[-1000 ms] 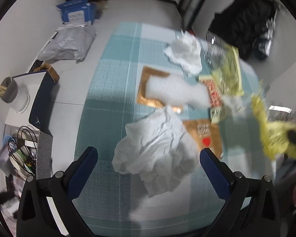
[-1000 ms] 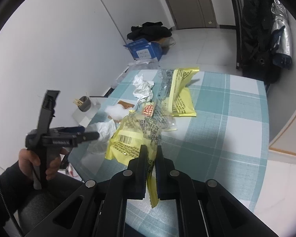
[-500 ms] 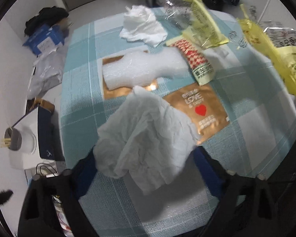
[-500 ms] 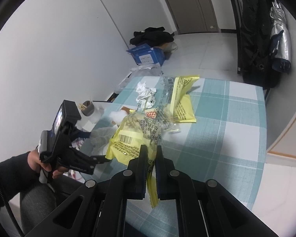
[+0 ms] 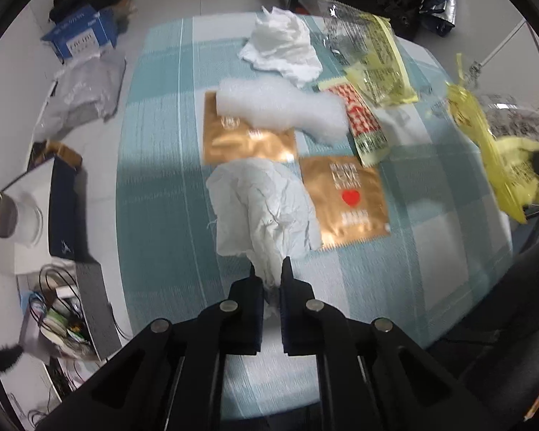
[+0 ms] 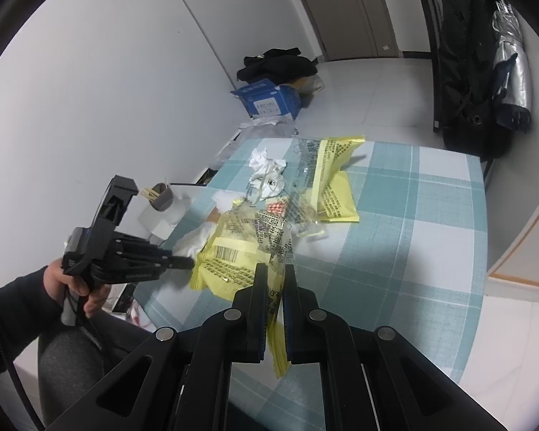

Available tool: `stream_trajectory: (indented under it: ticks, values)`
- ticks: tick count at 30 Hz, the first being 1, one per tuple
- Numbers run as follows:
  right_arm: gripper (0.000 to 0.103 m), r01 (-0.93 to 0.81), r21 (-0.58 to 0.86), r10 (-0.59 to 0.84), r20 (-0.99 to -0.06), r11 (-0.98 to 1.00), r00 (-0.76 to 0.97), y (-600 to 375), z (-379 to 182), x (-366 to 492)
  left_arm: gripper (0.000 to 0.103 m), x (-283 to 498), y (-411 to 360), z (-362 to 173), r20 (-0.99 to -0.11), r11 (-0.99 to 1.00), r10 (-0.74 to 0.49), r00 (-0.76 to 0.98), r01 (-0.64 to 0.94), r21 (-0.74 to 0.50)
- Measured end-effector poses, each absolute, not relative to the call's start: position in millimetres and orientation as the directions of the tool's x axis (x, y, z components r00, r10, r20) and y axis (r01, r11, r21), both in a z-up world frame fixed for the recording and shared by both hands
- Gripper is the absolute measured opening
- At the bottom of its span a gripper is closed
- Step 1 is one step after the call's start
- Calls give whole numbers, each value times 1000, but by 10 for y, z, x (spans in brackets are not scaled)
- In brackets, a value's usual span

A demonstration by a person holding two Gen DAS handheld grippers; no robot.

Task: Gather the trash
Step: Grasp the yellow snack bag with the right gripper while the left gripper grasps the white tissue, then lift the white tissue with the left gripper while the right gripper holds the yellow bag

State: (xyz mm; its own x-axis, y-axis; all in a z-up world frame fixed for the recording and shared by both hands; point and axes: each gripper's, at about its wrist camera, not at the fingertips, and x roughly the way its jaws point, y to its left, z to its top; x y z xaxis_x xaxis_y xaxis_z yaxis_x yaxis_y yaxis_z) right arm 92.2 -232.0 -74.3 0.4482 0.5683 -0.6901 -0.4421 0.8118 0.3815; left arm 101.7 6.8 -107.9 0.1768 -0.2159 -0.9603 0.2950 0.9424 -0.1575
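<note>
On the teal checked tablecloth [image 5: 154, 151] lies a crumpled white tissue [image 5: 262, 208]. My left gripper [image 5: 268, 269] points steeply down, its jaws closing on the tissue's near end, and the pads pinch it. Beside the tissue lie two gold packets [image 5: 345, 201], a white foam piece [image 5: 280, 106], a red checked sachet [image 5: 364, 118], a second tissue [image 5: 284, 46] and a yellow wrapper [image 5: 373, 57]. My right gripper [image 6: 273, 269] is shut on a yellow plastic bag [image 6: 233, 255], which hangs over the table's near right side. The left gripper [image 6: 183, 262] also shows in the right wrist view.
Left of the table stand a cup of sticks [image 5: 3, 212] on a white box, a dark blue box and tangled cables. A blue carton [image 5: 79, 36] and a grey bag [image 5: 82, 93] lie on the floor. Black bags [image 6: 474, 72] lean at the far right. A person's hand [image 6: 72, 283] holds the left gripper.
My left gripper went from wide open around the tissue to shut on its near end, rolling a little. The right gripper has stayed still with the yellow bag.
</note>
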Motion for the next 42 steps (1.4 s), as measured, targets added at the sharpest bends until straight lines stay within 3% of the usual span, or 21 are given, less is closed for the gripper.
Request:
stream_trajectory:
  ticks: [3,6,8,10,12,19,29,38,39,40,42]
  values:
    - [6,-444,380,568,-691,812,448,-2309,-746,918,5,932,27,-1065,-972,934,-203,118,322,-156]
    - [6,-452,370,565,-694,812,446,-2282,-748,905,10,869,-2,-1067,-984,932,-124,127,355,-72]
    - [6,-455,368,565,-695,811,445,-2268,-748,898,22,847,-11,-1052,-983,929,-105,149,367,-44]
    - [6,-456,369,567,-694,810,444,-2259,-745,898,57,851,-3,-1016,-978,934,-91,186,356,-20]
    - [6,-457,369,567,-694,809,444,-2253,-744,894,70,857,-22,-985,-974,938,-84,212,347,-6]
    - [6,-457,368,565,-695,810,444,-2250,-744,879,71,949,-136,-1094,-968,910,25,249,395,125]
    - [6,-452,373,568,-690,810,448,-2267,-733,885,71,1163,-61,-1249,-985,894,-99,144,447,-25]
    - [6,-437,376,561,-694,817,451,-2288,-735,899,71,922,-400,-1167,-974,854,-14,227,509,107]
    - [6,-436,376,560,-696,818,450,-2290,-737,906,66,880,-438,-1156,-968,848,-1,250,513,131]
    - [6,-435,375,558,-697,819,450,-2292,-742,910,50,848,-467,-1148,-969,845,-12,248,521,123]
    - [6,-433,372,555,-698,821,453,-2294,-736,911,32,796,-505,-1140,-971,844,-26,237,526,106]
